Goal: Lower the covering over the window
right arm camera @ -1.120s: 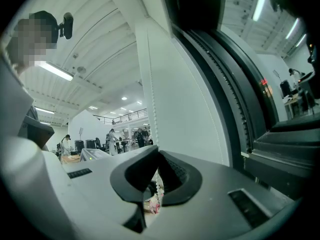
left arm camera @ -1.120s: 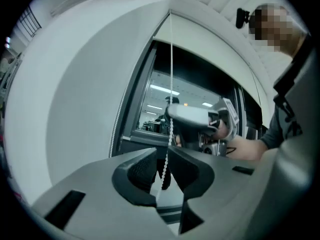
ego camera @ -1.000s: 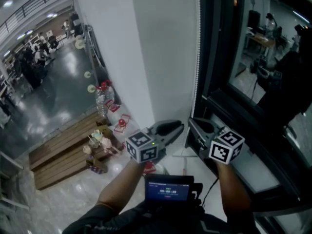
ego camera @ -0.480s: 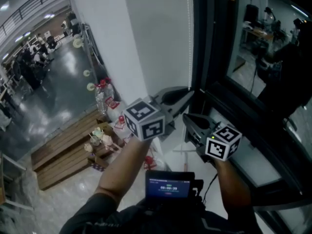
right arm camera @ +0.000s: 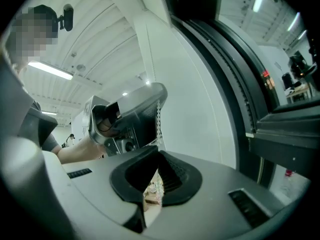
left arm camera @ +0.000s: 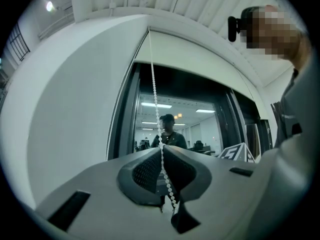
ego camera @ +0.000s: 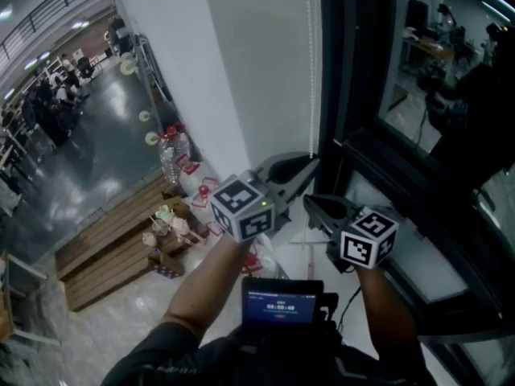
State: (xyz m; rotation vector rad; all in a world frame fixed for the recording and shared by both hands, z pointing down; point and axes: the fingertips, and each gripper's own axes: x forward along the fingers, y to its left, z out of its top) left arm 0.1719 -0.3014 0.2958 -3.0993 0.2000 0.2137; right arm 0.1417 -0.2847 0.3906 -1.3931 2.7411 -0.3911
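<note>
While a glossy hall floor (ego camera: 72,159) fills the head view from 9 to 10 o'clock, far below the person, a slatted wooden platform (ego camera: 113,256) lies at 8 o'clock with a cluster of small items on its right end. Some plastic bottles (ego camera: 173,155) stand just beyond it against the white wall (ego camera: 257,71). A white bead chain (ego camera: 310,71) hangs straight down that wall's right edge from 12 o'clock toward the centre.

The left gripper (ego camera: 310,163) reaches in at the centre with its marker cube toward the camera and its tips at the chain. In the left gripper view its jaws have just been closing. They now stand narrow, pinching the chain, which runs up from between them to 12 o'clock. There the white covering (left arm camera: 200,54) sits raised along the top of the window (left arm camera: 190,119), whose dark glass below is uncovered.

A small screen (ego camera: 282,308) glows at 6 o'clock of the head view. The right gripper (ego camera: 310,206) is at 5 o'clock, just below and right of the left one, its tips pointing up-left. Its own view shows its jaws together. The chain drops from the left gripper toward their tips, and I cannot tell whether they catch it. The black window frame (ego camera: 346,95) runs from 1 down to 4 o'clock.
</note>
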